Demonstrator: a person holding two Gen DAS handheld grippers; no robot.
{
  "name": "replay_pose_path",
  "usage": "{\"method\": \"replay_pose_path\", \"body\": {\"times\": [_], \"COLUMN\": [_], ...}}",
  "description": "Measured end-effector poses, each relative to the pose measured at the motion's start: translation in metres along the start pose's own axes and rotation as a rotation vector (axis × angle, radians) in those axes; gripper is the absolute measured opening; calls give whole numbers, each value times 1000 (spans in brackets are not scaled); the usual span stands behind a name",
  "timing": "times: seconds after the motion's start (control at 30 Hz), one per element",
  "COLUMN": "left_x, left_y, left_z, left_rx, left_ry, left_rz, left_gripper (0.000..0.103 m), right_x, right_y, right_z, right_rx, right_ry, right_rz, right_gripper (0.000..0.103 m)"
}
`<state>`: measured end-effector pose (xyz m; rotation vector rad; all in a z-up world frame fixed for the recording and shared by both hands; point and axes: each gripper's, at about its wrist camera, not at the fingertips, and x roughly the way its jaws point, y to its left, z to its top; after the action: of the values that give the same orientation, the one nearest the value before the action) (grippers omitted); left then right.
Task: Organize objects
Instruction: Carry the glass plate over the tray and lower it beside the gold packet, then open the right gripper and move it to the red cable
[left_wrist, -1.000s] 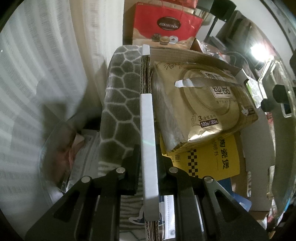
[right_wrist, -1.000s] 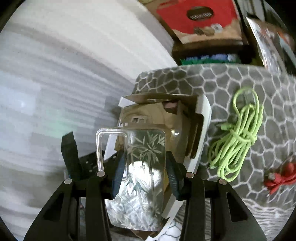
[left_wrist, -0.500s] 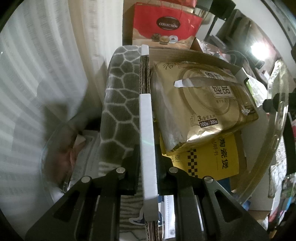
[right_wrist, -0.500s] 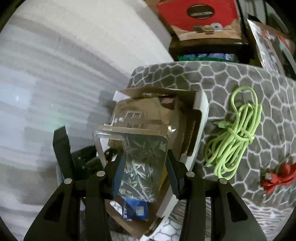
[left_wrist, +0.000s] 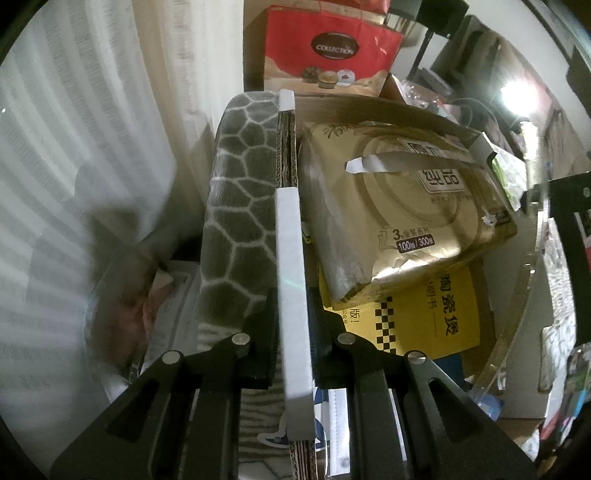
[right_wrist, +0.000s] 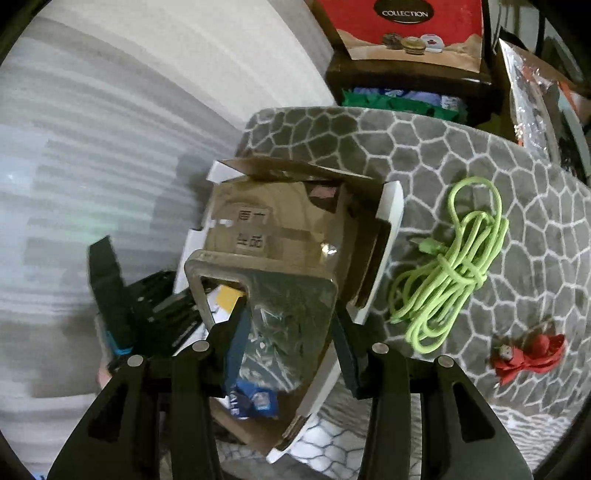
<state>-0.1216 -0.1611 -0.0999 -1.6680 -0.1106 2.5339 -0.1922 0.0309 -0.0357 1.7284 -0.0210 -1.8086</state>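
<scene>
Right hand-held gripper (right_wrist: 286, 332) clamps phone case (right_wrist: 291, 314) over box (right_wrist: 388, 229).

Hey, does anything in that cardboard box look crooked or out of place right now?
Yes. The gold tissue pack sits tilted in the cardboard box, one end propped over the yellow booklet instead of lying flat. The right gripper holds a clear phone case over the box, not yet set down.

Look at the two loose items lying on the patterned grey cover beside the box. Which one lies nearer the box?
The coiled lime-green cable lies nearer the cardboard box, just off its white edge. The small red item sits farther out on the grey cover.
</scene>
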Motion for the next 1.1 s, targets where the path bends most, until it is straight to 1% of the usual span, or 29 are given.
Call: {"method": "replay_pose_path", "body": {"times": [0.1,0.17,0.2,0.23,0.27,0.3,0.33,0.37,0.5,0.57,0.63,0.67,0.77,0.87,0.9,0.93,0.97,1.03,1.1], "left_x": [0,0,0,0,0,0,0,0,-1,-1,-1,-1,-1,0,-1,-1,-1,-1,-1], "left_y": [1,2,2,0,-1,-1,-1,-2,-3,-3,-3,-3,-4,-5,-5,-5,-4,-5,-5], "left_z": [0,0,0,1,1,1,1,0,-1,-1,-1,-1,-1,-1,-1,-1,-1,-1,-1], "left_rx": [-6,-3,-1,1,2,3,4,5,7,6,7,8,9,8,10,12,9,7,9], "left_ry": [0,0,0,0,0,-1,-1,-1,-2,-2,-2,-2,-2,-1,-3,-3,-2,-2,-2], "left_rz": [-6,-6,-4,-2,0,1,2,4,7,6,6,7,9,8,10,13,10,8,10], "left_gripper": [12,12,12,12,12,12,12,12,12,12,12,12,12,12,12,12,12,12,12], "right_x": [7,10,9,8,5,2,-2,-6,-19,-19,-15,-12,-1,17,20,20,18,11,-5], "right_y": [10,20,28,32,38,42,45,46,47,48,45,45,46,36,34,33,32,32,31], "right_z": [2,-3,-6,-8,-11,-14,-16,-17,-18,-15,-14,-12,-13,-16,-18,-20,-21,-22,-24], "right_rx": [-49,-91,-129,-155,-187,-221,-247,-257,-260,-251,-228,-215,-211,-191,-189,-186,-182,-169,-167], "right_ry": [8,0,-11,-23,-46,-72,-89,-102,-157,-175,-172,-163,-145,-89,-87,-87,-91,-104,-141], "right_rz": [-61,-100,-137,-182,-247,-292,-311,-310,-225,-188,-124,-113,-122,-145,-136,-133,-126,-83,-57], "right_gripper": [47,54,60,73,78,82,82,82,81,77,66,64,64,64,58,56,56,56,57]}}
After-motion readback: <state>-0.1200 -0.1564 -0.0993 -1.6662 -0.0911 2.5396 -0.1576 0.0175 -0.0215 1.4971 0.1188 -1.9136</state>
